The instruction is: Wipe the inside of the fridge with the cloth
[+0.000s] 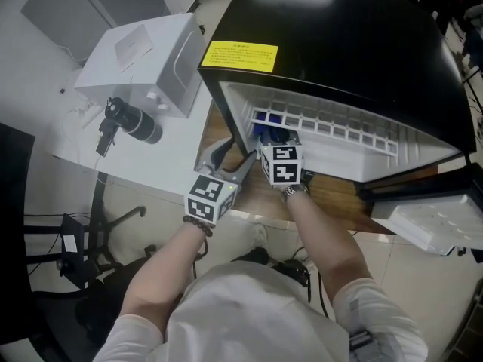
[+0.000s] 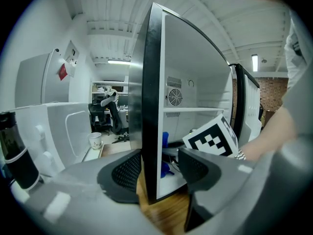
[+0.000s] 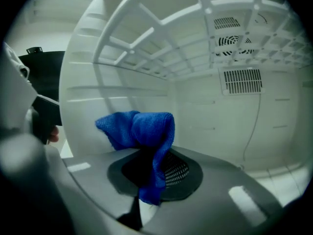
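Topping the black fridge [image 1: 355, 51] sits a yellow label [image 1: 240, 55], its print unreadable.

Person: white short-sleeved shirt [image 1: 256, 315], plain, with loose sleeves. At the left wrist, a bracelet of dark beads [image 1: 198, 223]; at the right wrist, a silvery metal wristband [image 1: 296, 191].

Left gripper [image 1: 230, 157]: smooth mid-grey moulded shell with a glossy sheen. Its marker cube [image 1: 207, 197] is white, and each face carries a black square-block pattern. Each jaw has a rounded black pad [image 2: 126, 173] with a fine dotted mesh texture.

Right gripper [image 1: 272, 136]: the same grey shell, with a like white-and-black marker cube [image 1: 282, 164]. Its black pad [image 3: 178, 173] shows a grid of small perforations, set in a broad grey housing.
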Demonstrator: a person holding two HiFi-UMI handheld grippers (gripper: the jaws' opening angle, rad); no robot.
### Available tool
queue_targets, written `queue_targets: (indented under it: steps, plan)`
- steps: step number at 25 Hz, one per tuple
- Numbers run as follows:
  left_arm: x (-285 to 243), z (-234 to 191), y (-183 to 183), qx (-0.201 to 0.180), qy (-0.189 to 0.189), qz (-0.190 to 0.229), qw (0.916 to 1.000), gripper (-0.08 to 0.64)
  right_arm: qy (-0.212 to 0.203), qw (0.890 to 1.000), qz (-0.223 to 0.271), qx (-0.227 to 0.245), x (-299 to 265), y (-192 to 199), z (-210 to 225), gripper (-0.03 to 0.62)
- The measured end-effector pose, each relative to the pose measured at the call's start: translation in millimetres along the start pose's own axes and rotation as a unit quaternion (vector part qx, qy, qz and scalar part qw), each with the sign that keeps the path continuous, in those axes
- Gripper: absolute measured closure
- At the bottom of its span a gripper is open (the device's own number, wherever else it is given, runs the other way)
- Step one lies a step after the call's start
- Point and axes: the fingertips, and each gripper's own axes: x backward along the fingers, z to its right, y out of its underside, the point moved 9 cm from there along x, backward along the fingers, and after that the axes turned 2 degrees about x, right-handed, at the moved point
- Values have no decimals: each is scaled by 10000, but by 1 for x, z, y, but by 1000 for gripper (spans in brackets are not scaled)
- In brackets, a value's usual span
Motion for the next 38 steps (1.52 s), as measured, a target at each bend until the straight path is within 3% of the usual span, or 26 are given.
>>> queue_targets:
  steps: [16, 38]
  plan:
    - [-8, -7, -2, 52, -226, 219, 9995, 379, 451, 9988, 173, -121, -40, -2, 23, 550]
    - [-9, -6, 0, 13, -383, 329, 9987, 388, 907, 9946, 465, -175, -74, -9, 45, 549]
